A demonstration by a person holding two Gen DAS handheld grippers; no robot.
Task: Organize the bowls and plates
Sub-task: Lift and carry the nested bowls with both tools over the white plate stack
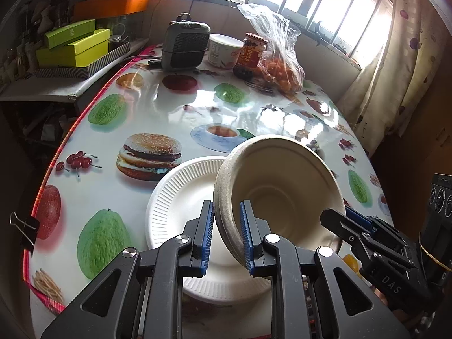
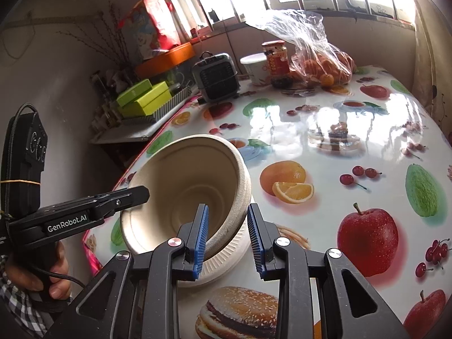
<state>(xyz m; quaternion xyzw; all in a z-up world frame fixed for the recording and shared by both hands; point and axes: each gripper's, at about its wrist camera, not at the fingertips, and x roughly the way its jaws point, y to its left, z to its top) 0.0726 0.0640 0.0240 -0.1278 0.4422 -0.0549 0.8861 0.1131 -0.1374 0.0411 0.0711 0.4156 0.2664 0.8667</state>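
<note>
A beige paper bowl point(image 1: 279, 186) is held tilted over a white ribbed foam plate point(image 1: 180, 200) on the fruit-print table. My left gripper point(image 1: 226, 234) is shut on the bowl's near left rim. My right gripper point(image 2: 227, 236) straddles the opposite rim of the bowl point(image 2: 183, 186), its blue pads a little apart from the wall, so it looks open. The right gripper also shows in the left wrist view point(image 1: 339, 220) at the bowl's right rim. The left gripper shows in the right wrist view point(image 2: 141, 193) on the bowl's left rim. The plate point(image 2: 226, 257) lies under the bowl.
At the far end of the table point(image 1: 169, 107) stand a small grey heater point(image 1: 185, 46), a white tub point(image 1: 224, 50), a red-labelled jar point(image 1: 251, 56) and a clear bag of oranges point(image 1: 282, 65). Green boxes point(image 1: 75, 46) sit on a shelf to the left. A curtain point(image 1: 389, 79) hangs on the right.
</note>
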